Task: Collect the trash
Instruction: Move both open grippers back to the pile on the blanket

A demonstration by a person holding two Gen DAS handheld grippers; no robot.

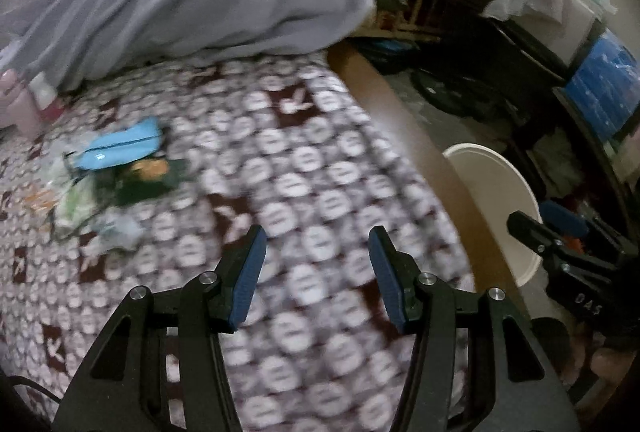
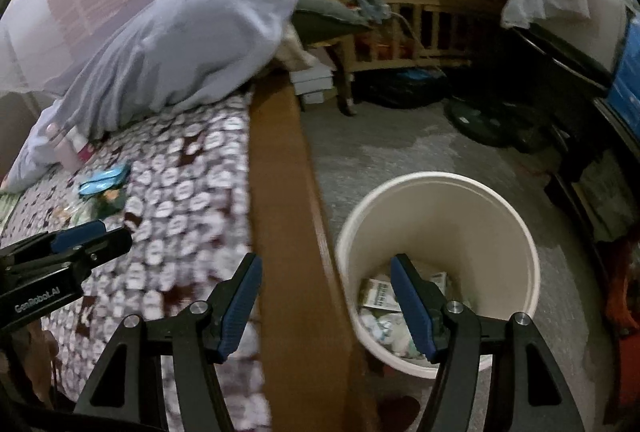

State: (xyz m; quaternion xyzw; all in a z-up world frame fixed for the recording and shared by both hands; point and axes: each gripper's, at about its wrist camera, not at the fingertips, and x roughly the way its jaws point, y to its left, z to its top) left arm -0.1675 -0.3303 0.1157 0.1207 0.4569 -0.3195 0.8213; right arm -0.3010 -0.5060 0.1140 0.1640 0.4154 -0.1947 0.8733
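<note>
Two grippers, both jaws wide and empty. Left gripper [image 1: 316,272] over patterned bed [image 1: 320,159]; trash pile [image 1: 116,167] lies upper left of it, apart. Right gripper [image 2: 326,302] straddles wooden bed rail [image 2: 288,191]; white bucket [image 2: 500,216] lower right holds paper scraps [image 2: 380,296].

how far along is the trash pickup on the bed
Partly done. The white bucket on the floor beside the bed already holds paper scraps and wrappers. Nothing is in hand: the left tool and the right tool both stand open and empty. Still left is the litter pile on the patterned bedspread, including a light blue packet and crumpled wrappers.
</note>
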